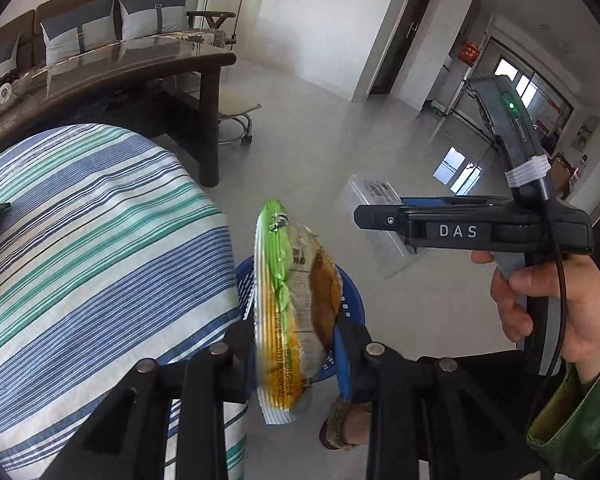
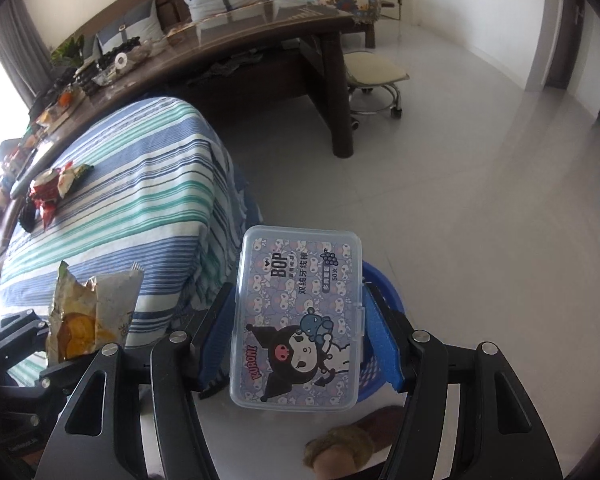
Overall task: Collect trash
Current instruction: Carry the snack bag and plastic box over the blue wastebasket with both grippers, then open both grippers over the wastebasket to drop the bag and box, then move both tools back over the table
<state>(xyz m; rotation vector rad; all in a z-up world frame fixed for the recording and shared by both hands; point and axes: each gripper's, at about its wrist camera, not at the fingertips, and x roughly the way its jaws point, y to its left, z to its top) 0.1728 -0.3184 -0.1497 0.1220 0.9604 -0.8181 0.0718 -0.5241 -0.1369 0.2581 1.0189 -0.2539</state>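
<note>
My left gripper [image 1: 294, 346] is shut on a crumpled green and yellow snack wrapper [image 1: 288, 280], held upright over a blue plastic basket [image 1: 354, 308] on the floor. The right gripper [image 2: 300, 320] is shut on a clear plastic floss-pick box [image 2: 296, 280] with a cartoon label, above the same blue basket [image 2: 386, 292]. In the left wrist view the right gripper [image 1: 384, 222] hangs to the right with the clear box [image 1: 366, 196] between its pads and a hand [image 1: 540, 304] on its handle. The wrapper [image 2: 88, 312] also shows at lower left of the right wrist view.
A table under a blue, green and white striped cloth [image 2: 140, 200] stands left of the basket, with several more wrappers [image 2: 56, 188] piled at its far end. Behind it are a dark wooden table [image 2: 280, 28], a wheeled stool [image 2: 374, 76] and a sofa. A slippered foot [image 2: 340, 454] is near the basket.
</note>
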